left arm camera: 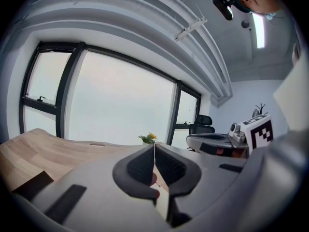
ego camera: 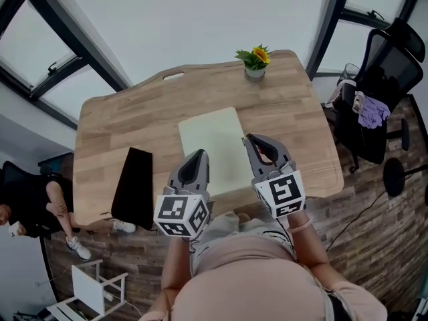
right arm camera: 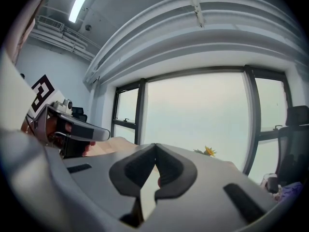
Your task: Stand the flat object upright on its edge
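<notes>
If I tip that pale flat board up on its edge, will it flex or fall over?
The pale board lies flat with straight edges, so it is probably stiff, not floppy. It looks thin, so on edge it would likely tip easily. On the smooth wooden table it may slide.

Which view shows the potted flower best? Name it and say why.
Head view: the potted flower stands whole, pot included, on the wooden table. Both gripper views catch only its small leafy top beyond their jaws.
</notes>
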`<move>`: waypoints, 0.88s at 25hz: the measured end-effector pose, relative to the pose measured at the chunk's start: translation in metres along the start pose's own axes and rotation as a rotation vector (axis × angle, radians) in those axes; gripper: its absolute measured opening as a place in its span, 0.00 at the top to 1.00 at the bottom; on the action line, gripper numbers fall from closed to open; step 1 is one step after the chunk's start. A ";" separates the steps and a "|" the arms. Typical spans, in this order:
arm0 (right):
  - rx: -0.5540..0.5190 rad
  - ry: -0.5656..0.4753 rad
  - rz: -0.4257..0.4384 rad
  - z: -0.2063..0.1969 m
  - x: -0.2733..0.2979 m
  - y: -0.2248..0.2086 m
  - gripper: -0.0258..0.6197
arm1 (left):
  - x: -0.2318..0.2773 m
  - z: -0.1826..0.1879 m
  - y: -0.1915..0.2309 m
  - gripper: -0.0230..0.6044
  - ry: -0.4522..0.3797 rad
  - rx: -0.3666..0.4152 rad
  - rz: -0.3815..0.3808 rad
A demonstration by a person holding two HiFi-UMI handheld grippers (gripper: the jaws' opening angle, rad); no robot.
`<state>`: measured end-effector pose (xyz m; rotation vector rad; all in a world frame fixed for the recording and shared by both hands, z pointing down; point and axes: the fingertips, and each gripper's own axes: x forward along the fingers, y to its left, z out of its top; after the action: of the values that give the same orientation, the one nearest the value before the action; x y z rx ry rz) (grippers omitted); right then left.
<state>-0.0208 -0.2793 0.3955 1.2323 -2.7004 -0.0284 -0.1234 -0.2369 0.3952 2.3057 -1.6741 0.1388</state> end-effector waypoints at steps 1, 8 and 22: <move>0.000 0.002 -0.004 0.001 0.004 -0.002 0.96 | 0.003 0.001 0.003 0.95 0.000 -0.003 -0.003; -0.003 0.049 -0.022 -0.011 0.035 -0.010 0.96 | 0.023 -0.008 0.034 0.94 0.053 -0.022 -0.013; 0.024 0.208 -0.017 -0.064 0.088 -0.012 0.89 | 0.053 -0.045 0.097 0.78 0.188 -0.120 -0.043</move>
<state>-0.0577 -0.3502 0.4704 1.1925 -2.5195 0.1237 -0.1934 -0.3001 0.4678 2.1656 -1.4979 0.2314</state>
